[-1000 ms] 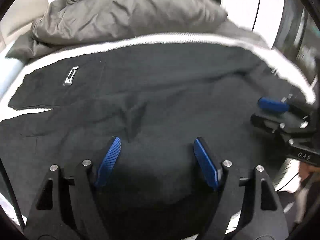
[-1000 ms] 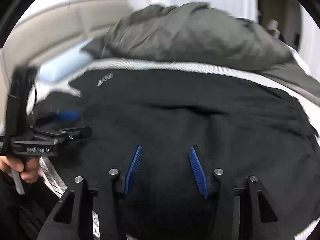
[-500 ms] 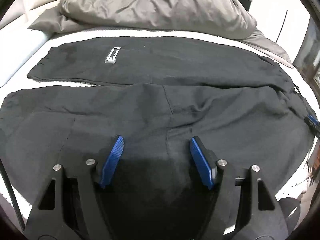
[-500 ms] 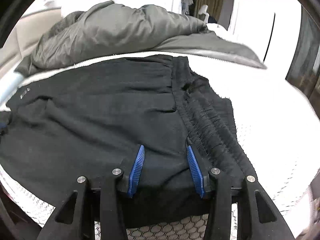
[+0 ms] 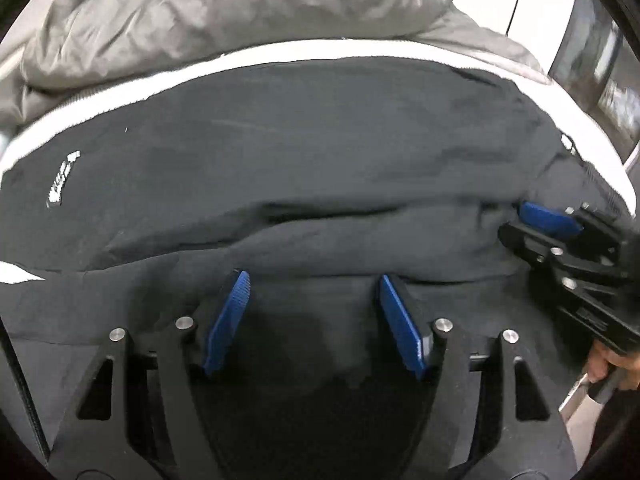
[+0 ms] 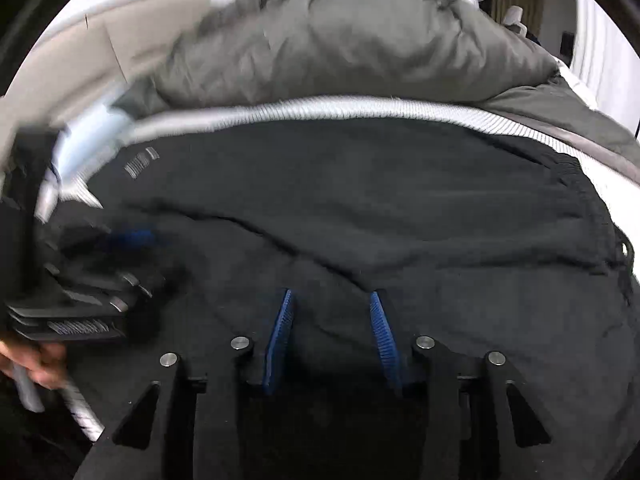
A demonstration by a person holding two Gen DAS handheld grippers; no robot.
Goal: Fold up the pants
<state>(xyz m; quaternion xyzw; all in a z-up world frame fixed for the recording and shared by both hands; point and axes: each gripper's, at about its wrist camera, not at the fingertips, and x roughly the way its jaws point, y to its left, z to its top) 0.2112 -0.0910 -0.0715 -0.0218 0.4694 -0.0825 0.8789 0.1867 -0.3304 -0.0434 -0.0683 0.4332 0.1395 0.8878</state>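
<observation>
Black pants (image 5: pixel 320 152) lie spread across the white bed (image 5: pixel 280 50), with a small white label (image 5: pixel 62 178) on the far leg. A raised crease in the cloth runs across just ahead of my left gripper (image 5: pixel 314 278). Its jaws are closing, with black cloth lying between the blue pads (image 5: pixel 228 320); I see no pinch. My right gripper (image 6: pixel 331 295) stands over the pants near the waistband (image 6: pixel 596 208), its jaws also closing over cloth. Each gripper shows in the other view: the right gripper (image 5: pixel 552 220), the left gripper (image 6: pixel 120 240), blurred.
A rumpled grey duvet (image 5: pixel 224 12) is piled along the far side of the bed, also the grey duvet (image 6: pixel 352 48). A pale blue pillow (image 6: pixel 88 132) and a beige headboard (image 6: pixel 80 44) lie at the far left. A hand (image 5: pixel 612 364) grips the right tool's handle.
Half a second ago both views looked at the pants from further back near the front edge. Both grippers have since moved forward over the cloth, and their pads stand closer together.
</observation>
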